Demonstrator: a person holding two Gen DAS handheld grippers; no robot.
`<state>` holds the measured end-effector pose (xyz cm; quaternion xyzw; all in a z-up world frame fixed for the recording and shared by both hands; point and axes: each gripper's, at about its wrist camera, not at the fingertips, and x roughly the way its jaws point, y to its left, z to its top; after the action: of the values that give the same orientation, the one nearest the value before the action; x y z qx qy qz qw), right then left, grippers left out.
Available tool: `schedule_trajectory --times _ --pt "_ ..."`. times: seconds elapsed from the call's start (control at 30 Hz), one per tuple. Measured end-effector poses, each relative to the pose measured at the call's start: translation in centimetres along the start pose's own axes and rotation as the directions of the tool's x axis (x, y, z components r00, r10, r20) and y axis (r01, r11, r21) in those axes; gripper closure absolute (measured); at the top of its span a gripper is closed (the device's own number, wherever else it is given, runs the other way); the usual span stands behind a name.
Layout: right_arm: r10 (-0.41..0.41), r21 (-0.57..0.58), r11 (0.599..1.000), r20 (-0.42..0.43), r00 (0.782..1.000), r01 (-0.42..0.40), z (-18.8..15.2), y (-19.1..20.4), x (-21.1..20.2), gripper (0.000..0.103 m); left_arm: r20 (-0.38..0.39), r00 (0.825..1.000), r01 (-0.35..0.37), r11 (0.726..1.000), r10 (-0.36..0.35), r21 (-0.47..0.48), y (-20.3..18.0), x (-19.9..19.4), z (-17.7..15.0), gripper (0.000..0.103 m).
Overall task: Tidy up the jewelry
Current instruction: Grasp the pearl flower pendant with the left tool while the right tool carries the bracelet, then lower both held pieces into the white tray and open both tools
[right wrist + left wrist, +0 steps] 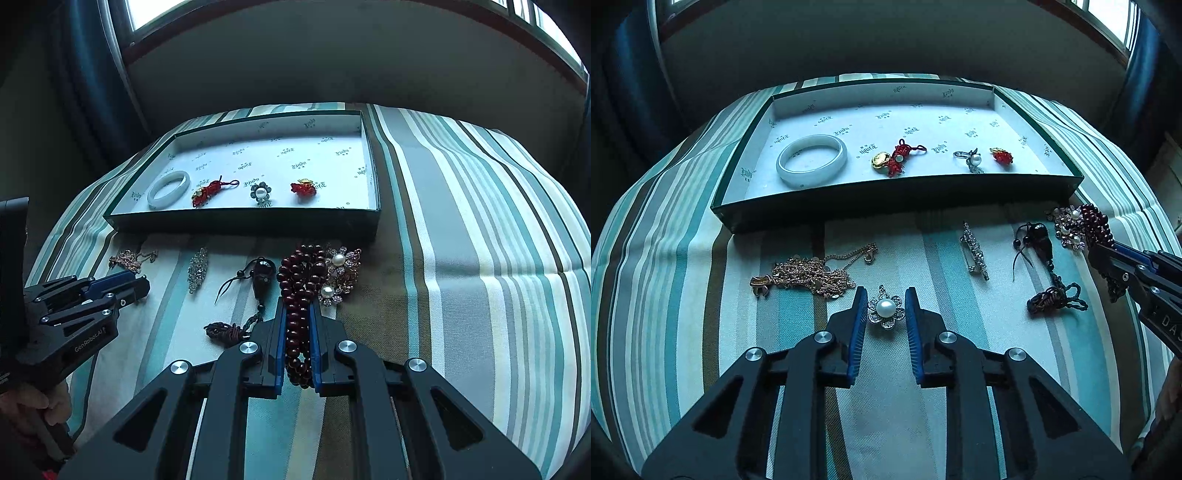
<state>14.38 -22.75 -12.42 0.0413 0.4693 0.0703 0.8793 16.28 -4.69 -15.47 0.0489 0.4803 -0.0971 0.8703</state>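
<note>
Beads (pixel 298 332) sit clamped in right hand-held gripper (pixel 297 314); left (pixel 886 306) gapes around brooch (pixel 886 308).

Left wrist cam: low, close over striped cloth (pixel 683 258), facing forward toward the green tray (pixel 886 206). Right wrist cam: similar height, further right, angled slightly left, probably a bit farther back. Both views share the tray (pixel 240 225) and jewelry row before it.

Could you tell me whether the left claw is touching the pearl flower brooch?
Apart. The left wrist view shows cloth on both sides between the pearl flower brooch and the open left claw.
</note>
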Motion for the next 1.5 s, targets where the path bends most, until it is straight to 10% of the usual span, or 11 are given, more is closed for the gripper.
schedule_trajectory --times 0.9,1.5 --pt "0.043 -0.033 0.999 0.089 0.995 -0.040 5.2 1.9 -0.9 0.092 0.152 0.988 0.021 1.000 -0.024 0.017 0.1 -3.4 5.3 0.083" --pt "0.068 -0.060 0.996 0.095 0.993 -0.062 14.0 3.6 6.7 0.092 0.159 0.987 -0.036 0.999 0.036 -0.004 1.1 4.6 15.2 0.082"
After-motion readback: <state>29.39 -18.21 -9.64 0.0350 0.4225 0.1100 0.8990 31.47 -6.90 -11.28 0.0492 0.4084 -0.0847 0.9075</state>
